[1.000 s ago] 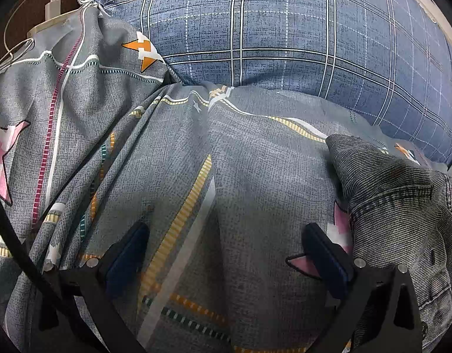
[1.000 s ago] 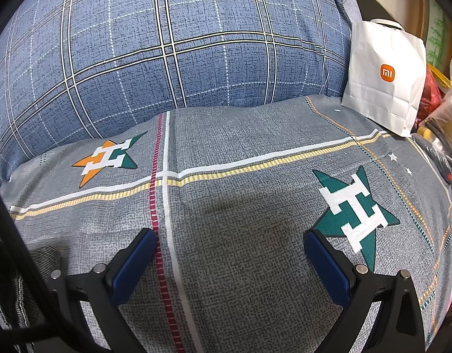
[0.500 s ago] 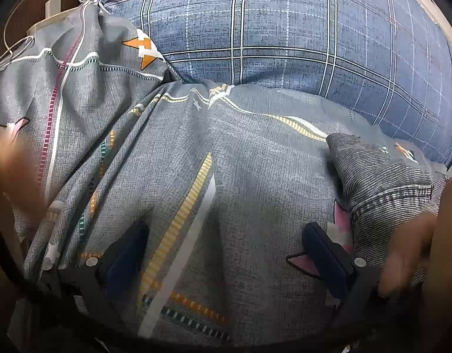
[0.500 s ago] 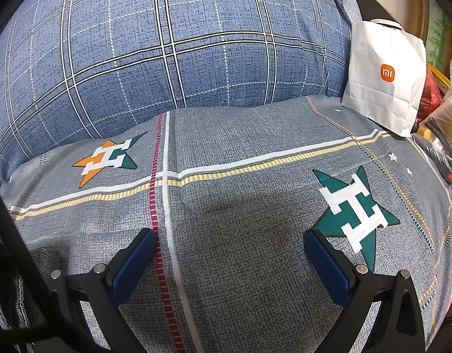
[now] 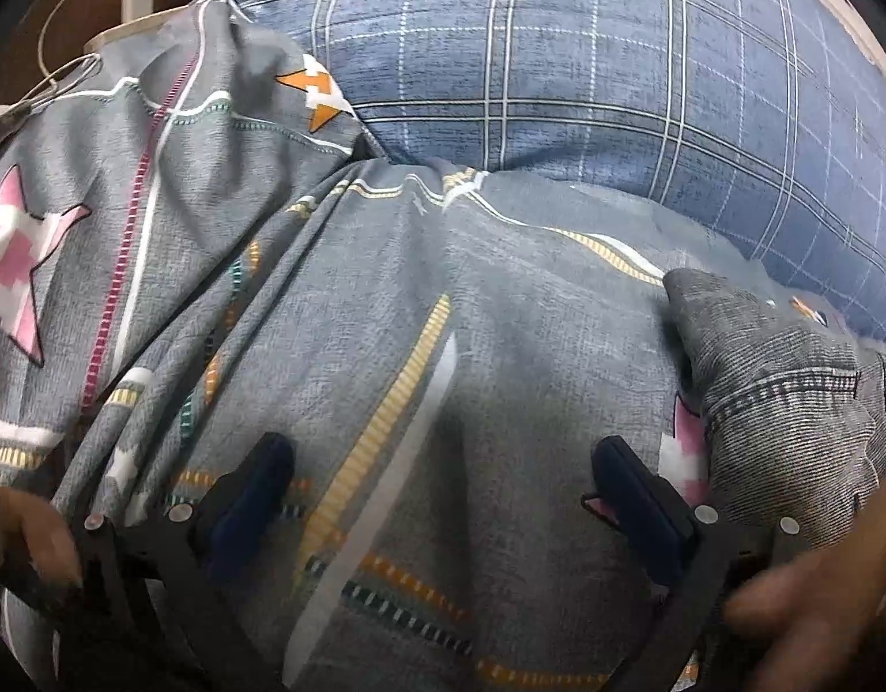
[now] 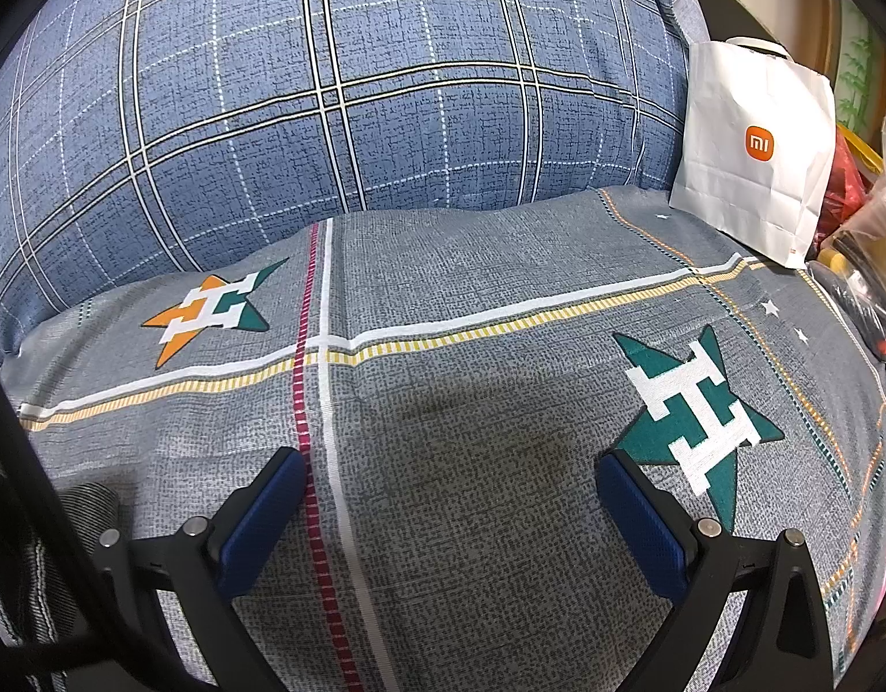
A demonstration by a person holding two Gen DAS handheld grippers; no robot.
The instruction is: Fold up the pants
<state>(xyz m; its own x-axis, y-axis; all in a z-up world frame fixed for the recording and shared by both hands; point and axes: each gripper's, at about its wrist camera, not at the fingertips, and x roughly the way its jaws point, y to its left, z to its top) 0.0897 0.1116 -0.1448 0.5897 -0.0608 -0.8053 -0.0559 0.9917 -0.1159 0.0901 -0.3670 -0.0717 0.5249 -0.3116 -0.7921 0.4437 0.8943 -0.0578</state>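
Left hand [image 5: 33, 536]: entered lower left of the left wrist frame.
Right hand [image 5: 817, 588]: appeared lower right, blurred, beside the left tool [image 5: 443, 496].
Right wrist view: unchanged.

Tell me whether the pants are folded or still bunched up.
Bunched, not folded: the grey pants lie in a rumpled heap on the bedsheet, beside the open left gripper.

both wrist cams low, fwd, close over bedsheet [image 5: 500, 346], shared pillow [image 6: 327, 86]

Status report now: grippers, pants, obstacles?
Left gripper open, empty. Right gripper open, empty. Pants crumpled beside left gripper, unfolded. Nothing in the way.
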